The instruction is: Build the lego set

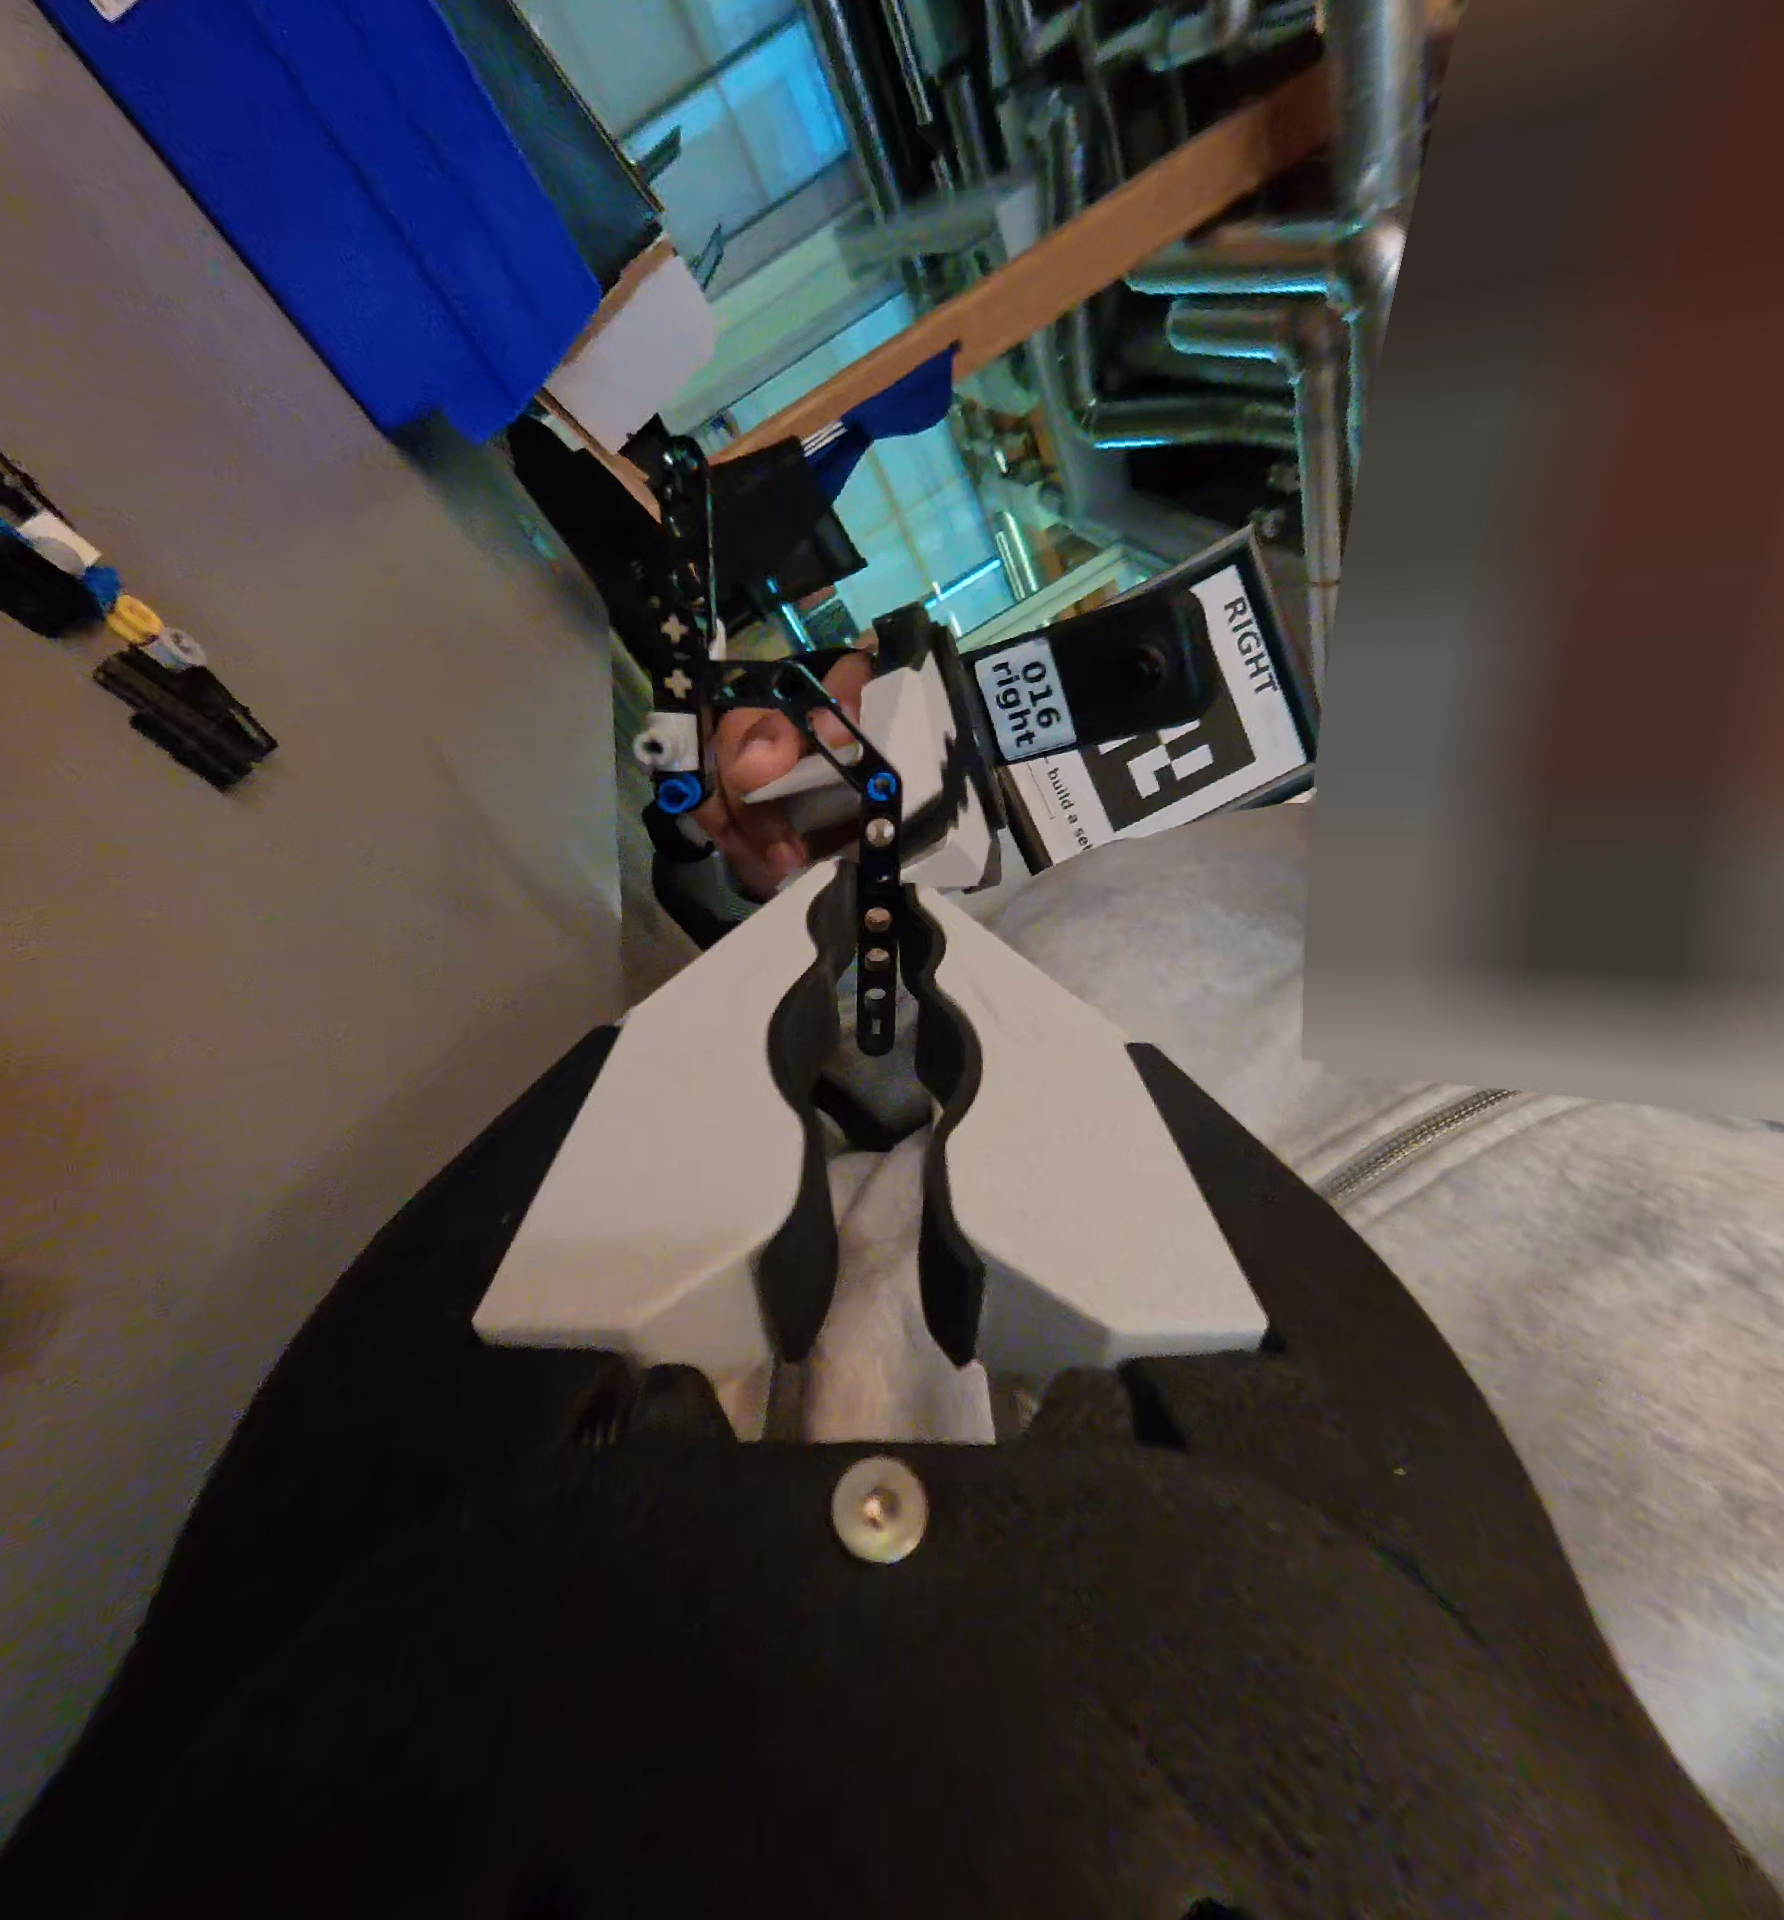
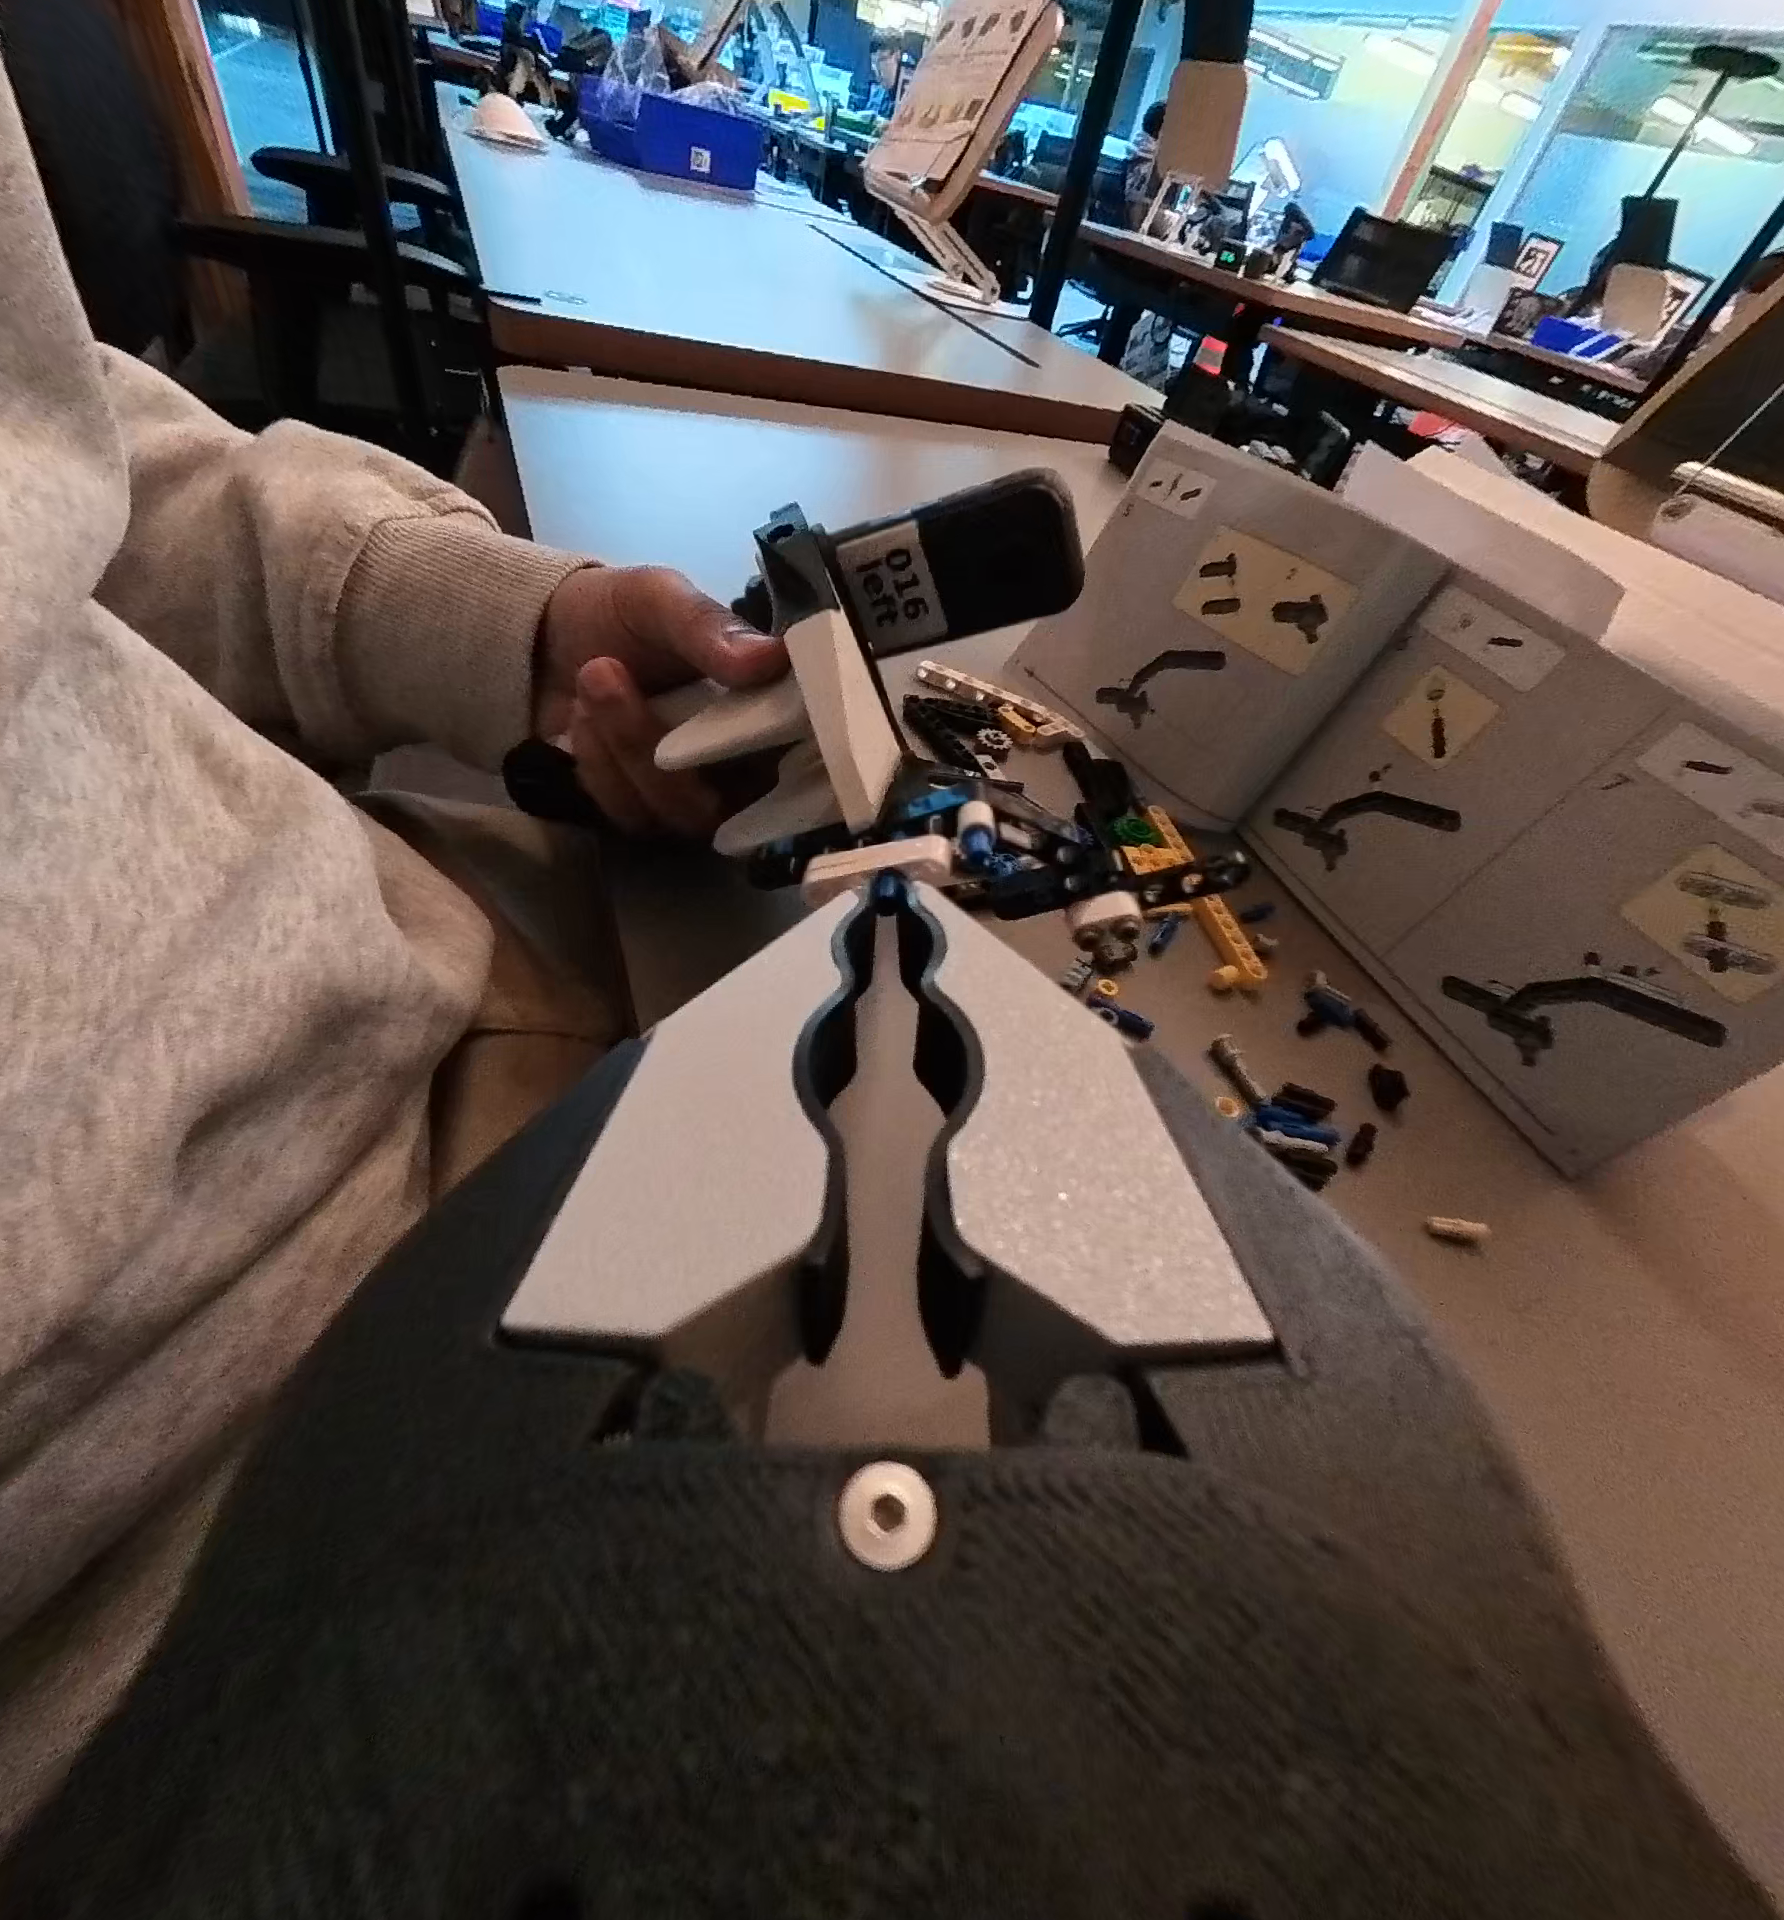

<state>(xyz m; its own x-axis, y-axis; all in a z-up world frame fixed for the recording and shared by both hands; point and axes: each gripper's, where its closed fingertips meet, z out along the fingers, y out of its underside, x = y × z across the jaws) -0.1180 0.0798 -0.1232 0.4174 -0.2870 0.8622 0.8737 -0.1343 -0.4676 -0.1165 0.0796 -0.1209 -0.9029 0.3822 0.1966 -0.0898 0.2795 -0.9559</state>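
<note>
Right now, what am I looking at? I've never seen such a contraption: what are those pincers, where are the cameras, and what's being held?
Each picture comes from a camera on a hand-held pincer tool, looking along its two fingers; a person works both. The left gripper is shut on a black lego assembly. The right gripper pinches a small blue pin at that assembly. On the table lie loose lego pieces beside an open instruction booklet.

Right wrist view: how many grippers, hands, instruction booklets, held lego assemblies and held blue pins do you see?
grippers: 2, the left gripper and the right gripper
hand: 1
instruction booklet: 1
lego assembly: 1
blue pin: 1
total: 6
</note>
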